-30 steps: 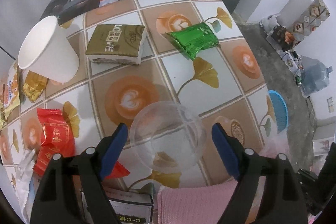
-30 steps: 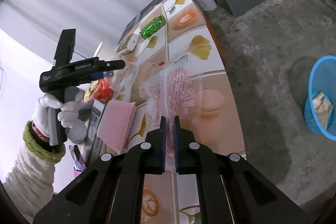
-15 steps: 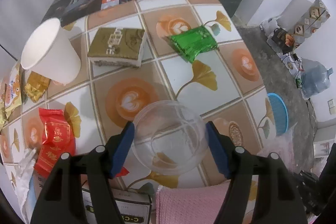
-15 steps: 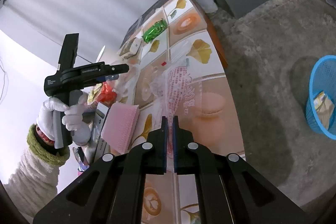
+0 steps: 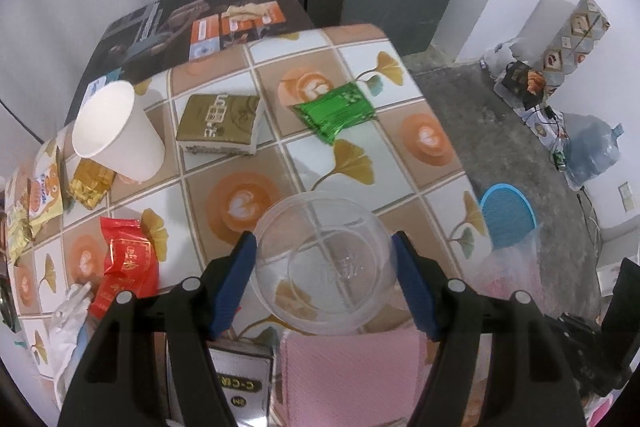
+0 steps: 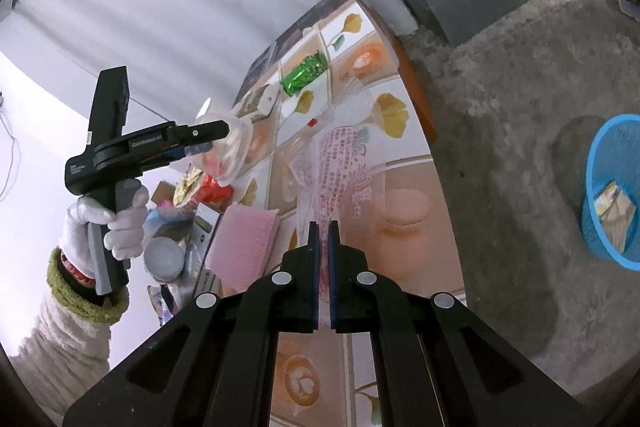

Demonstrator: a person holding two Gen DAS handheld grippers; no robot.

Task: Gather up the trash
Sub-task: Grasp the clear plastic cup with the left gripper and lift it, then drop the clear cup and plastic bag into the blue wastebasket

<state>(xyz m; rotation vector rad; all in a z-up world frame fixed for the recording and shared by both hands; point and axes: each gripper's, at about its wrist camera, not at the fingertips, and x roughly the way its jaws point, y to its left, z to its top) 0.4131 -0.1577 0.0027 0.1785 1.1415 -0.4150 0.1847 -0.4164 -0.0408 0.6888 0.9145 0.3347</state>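
My left gripper [image 5: 326, 277] is shut on a clear plastic cup [image 5: 326, 259] and holds it raised above the tiled table [image 5: 424, 167]; the cup also shows in the right wrist view [image 6: 236, 151]. My right gripper [image 6: 324, 239] is shut on the edge of a clear plastic bag with pink print [image 6: 344, 171], held open beside the table. On the table lie a green wrapper [image 5: 336, 111], a red wrapper [image 5: 126, 259], a white paper cup [image 5: 116, 131] and a brown tissue pack [image 5: 220, 123].
A blue waste basket [image 6: 612, 187] stands on the floor to the right, also seen in the left wrist view [image 5: 508, 215]. A pink cloth [image 5: 348, 379], a box [image 5: 240, 383] and snack packets [image 5: 40, 191] lie near the table's front and left edges. A grey cabinet [image 5: 376, 7] stands behind.
My left gripper has closed on the clear cup and lifted it off the table. My right gripper still holds the bag, shifted slightly.
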